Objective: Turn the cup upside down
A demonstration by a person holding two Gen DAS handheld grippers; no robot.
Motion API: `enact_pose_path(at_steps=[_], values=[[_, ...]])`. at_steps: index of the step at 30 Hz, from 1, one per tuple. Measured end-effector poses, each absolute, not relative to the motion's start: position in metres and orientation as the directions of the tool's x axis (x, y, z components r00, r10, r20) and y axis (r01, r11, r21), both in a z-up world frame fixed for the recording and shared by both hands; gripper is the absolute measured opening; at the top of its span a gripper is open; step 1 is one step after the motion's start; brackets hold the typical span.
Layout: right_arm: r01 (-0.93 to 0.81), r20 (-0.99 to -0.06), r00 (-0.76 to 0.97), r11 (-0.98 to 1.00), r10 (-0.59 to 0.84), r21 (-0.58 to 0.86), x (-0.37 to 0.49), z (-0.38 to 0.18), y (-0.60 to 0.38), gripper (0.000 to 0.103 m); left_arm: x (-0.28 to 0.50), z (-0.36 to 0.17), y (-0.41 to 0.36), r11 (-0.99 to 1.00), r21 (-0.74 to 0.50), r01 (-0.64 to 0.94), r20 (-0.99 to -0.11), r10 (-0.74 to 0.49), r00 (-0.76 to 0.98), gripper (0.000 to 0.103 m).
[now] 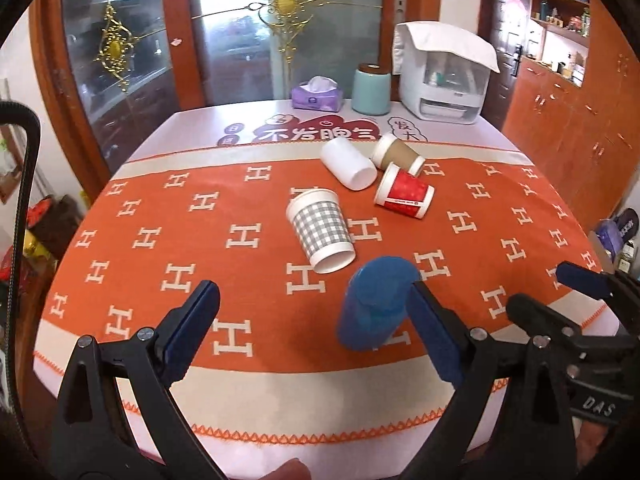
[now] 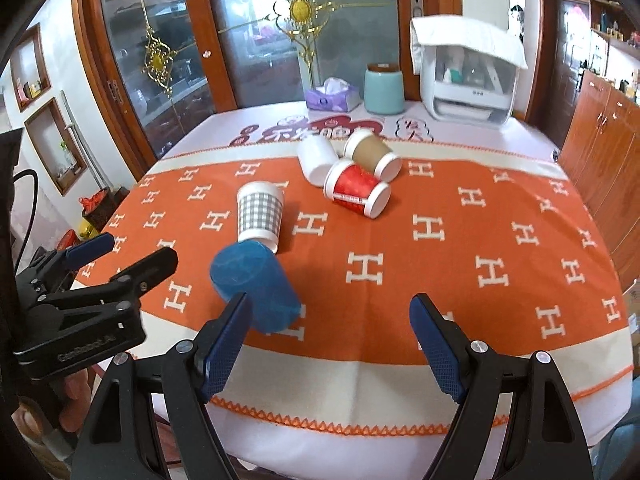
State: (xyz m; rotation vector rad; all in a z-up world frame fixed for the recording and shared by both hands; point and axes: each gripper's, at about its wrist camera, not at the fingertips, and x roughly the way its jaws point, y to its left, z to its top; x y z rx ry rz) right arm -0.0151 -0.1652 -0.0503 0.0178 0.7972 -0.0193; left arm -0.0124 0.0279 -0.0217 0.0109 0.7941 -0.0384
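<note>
Several cups lie on their sides on the orange cloth. A blue cup (image 1: 374,306) (image 2: 254,286) is nearest the front edge. Behind it lie a grey checked cup (image 1: 322,234) (image 2: 259,214), a red cup (image 1: 404,194) (image 2: 356,188), a white cup (image 1: 348,162) (image 2: 317,158) and a brown cup (image 1: 398,156) (image 2: 372,152). My left gripper (image 1: 316,306) is open and empty, the blue cup just left of its right finger. My right gripper (image 2: 330,318) is open and empty, the blue cup beside its left finger. Each gripper shows at the edge of the other's view.
At the table's far edge stand a purple tissue pack (image 1: 318,96), a teal canister (image 1: 371,90) and a white appliance (image 1: 444,76) under a cloth. Glass cabinet doors stand behind the table, and wooden cabinets (image 1: 568,120) to the right.
</note>
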Motion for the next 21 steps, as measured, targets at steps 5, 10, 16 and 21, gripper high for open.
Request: enact_pose_path(at_steps=[5, 10, 16, 21], values=[[0.031, -0.688, 0.726, 0.999, -0.017, 0.008, -0.026, -0.027, -0.162, 0.082, -0.018, -0.004, 0.022, 0.999, 0.002, 0.042, -0.707, -0.028, 0.707, 0.093], [0.044, -0.66, 0.751, 0.999, -0.031, 0.004, -0.033, -0.006, -0.162, 0.082, -0.021, 0.015, 0.02, 1.0, -0.002, 0.031, -0.691, -0.023, 0.723, 0.093], [0.06, -0.634, 0.772, 0.998, -0.044, 0.004, -0.041, 0.01, -0.165, 0.082, -0.022, 0.022, 0.017, 1.0, -0.005, 0.015, -0.689, -0.015, 0.725, 0.093], [0.064, -0.623, 0.781, 0.998, -0.05, 0.0, -0.044, 0.018, -0.166, 0.082, -0.022, 0.025, 0.014, 1.0, -0.004, 0.008, -0.684, -0.008, 0.729, 0.093]])
